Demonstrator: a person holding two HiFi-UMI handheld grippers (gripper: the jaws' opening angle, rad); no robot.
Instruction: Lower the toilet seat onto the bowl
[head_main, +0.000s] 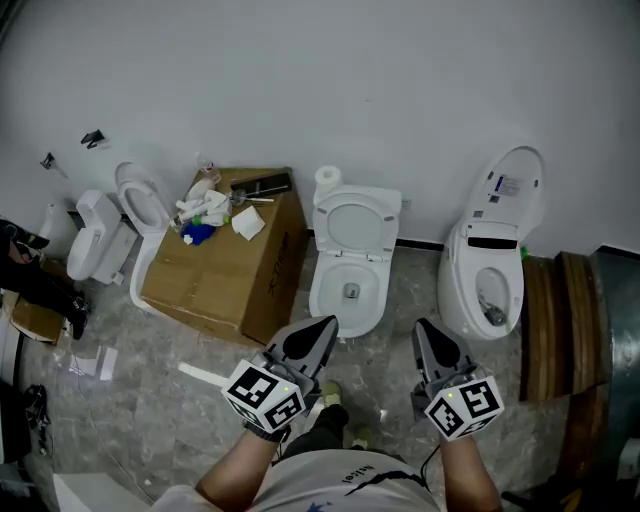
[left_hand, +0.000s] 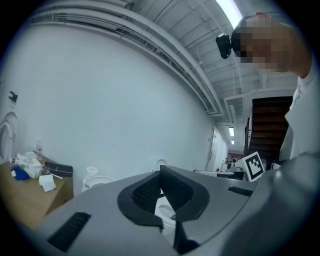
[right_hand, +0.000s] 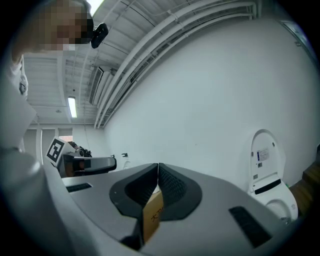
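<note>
My left gripper (left_hand: 160, 168) blocks most of the middle toilet (left_hand: 163, 213); only a pale scrap of it shows through the gap under the jaws. Through the same gap on my right gripper (right_hand: 158, 164) I see just a sliver of the cardboard box (right_hand: 152, 216). In the head view the box hides the base of the far-left toilet (head_main: 128, 185). The clutter (head_main: 208, 210) on top is too small to name. The label (head_main: 508, 186) on the right toilet (head_main: 455, 280) is unreadable. My arms (head_main: 240, 470) run off the bottom edge.
</note>
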